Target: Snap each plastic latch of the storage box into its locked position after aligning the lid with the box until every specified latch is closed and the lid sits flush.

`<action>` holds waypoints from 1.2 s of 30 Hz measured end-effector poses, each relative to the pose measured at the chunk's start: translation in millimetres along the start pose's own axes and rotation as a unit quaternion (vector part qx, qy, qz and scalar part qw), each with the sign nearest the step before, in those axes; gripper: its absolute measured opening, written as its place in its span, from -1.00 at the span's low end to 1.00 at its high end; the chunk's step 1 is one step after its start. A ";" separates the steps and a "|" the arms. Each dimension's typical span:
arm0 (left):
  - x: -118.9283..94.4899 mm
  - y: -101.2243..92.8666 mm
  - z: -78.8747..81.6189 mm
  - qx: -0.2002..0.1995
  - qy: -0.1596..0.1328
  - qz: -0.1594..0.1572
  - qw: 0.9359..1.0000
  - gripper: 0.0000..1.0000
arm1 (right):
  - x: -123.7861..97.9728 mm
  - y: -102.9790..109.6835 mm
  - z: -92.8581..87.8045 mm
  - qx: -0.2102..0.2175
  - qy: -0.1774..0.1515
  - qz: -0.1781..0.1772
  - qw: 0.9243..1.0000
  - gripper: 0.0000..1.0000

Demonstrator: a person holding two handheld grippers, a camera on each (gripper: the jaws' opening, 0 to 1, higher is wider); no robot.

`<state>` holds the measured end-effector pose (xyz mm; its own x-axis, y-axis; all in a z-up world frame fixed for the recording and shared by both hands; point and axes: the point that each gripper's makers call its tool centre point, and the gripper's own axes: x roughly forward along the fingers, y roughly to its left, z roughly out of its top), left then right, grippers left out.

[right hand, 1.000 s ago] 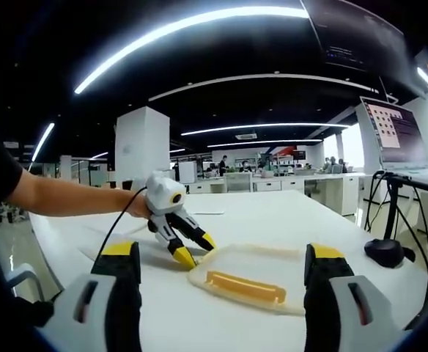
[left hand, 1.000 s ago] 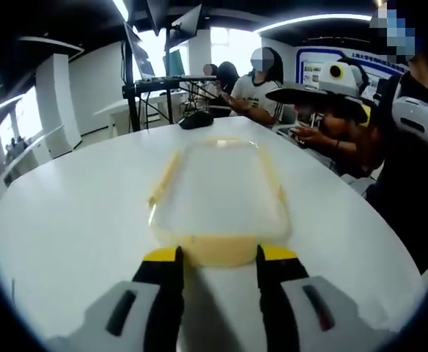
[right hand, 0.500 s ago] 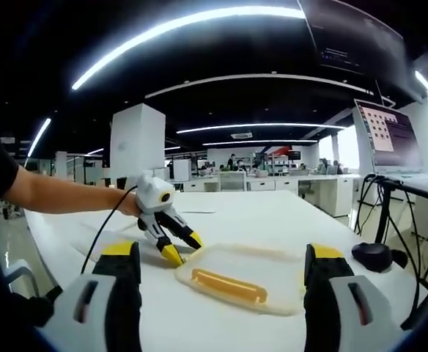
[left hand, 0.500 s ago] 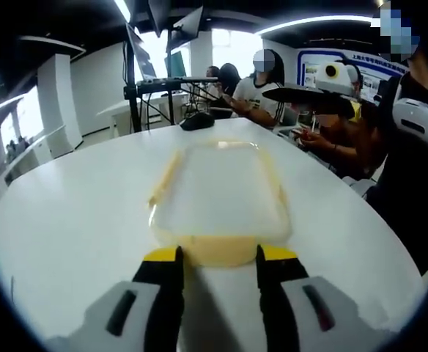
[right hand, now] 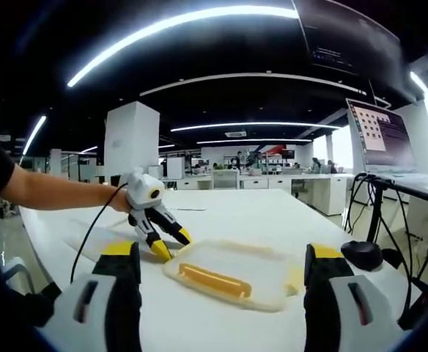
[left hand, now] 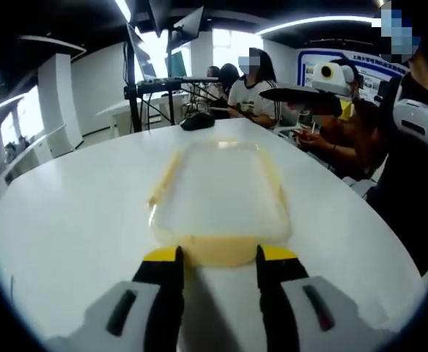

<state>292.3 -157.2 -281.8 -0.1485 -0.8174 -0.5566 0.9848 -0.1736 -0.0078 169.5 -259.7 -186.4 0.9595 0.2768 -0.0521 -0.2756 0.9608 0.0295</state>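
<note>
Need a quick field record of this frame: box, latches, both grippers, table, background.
box: clear storage box with lid on, lying flat on the white table
latches: yellow latch on the side facing the right gripper; another yellow latch at the left gripper's end; locked or not, cannot tell
left gripper: jaws open, tips at the box's end
right gripper: jaws wide open, off the box
background: black mouse, monitor on stand, seated people
</note>
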 end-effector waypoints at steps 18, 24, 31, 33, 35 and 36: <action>-1.0 -3.6 -0.2 -0.001 -0.002 0.000 1.000 -0.24 | -3.1 -36.2 -15.5 -0.024 0.030 -0.024 0.999 0.87; 1.0 -8.4 0.7 -0.001 -0.001 0.000 1.000 -0.24 | -1.2 -41.7 -18.9 -0.037 0.038 -0.023 0.998 0.88; 0.5 -10.3 -0.1 -0.001 -0.001 -0.001 1.000 -0.24 | 3.8 -47.8 -26.4 -0.053 0.056 -0.020 0.997 0.87; 0.4 -10.9 -0.1 -0.001 -0.001 0.000 1.000 -0.24 | 5.3 -48.3 -28.2 -0.057 0.060 -0.016 0.996 0.87; 0.5 -12.0 0.0 -0.001 -0.001 0.000 1.000 -0.24 | 8.0 -49.8 -32.6 -0.061 0.069 -0.008 0.996 0.87; 0.5 -12.5 0.0 -0.001 -0.001 0.000 1.000 -0.24 | 8.7 -50.6 -34.7 -0.062 0.074 -0.005 0.995 0.87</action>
<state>279.9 -155.5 -282.0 -0.1491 -0.8190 -0.5541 0.9849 -0.1728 -0.0096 189.8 -305.4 -223.0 0.9460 0.2567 -0.1978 -0.2790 0.9557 -0.0943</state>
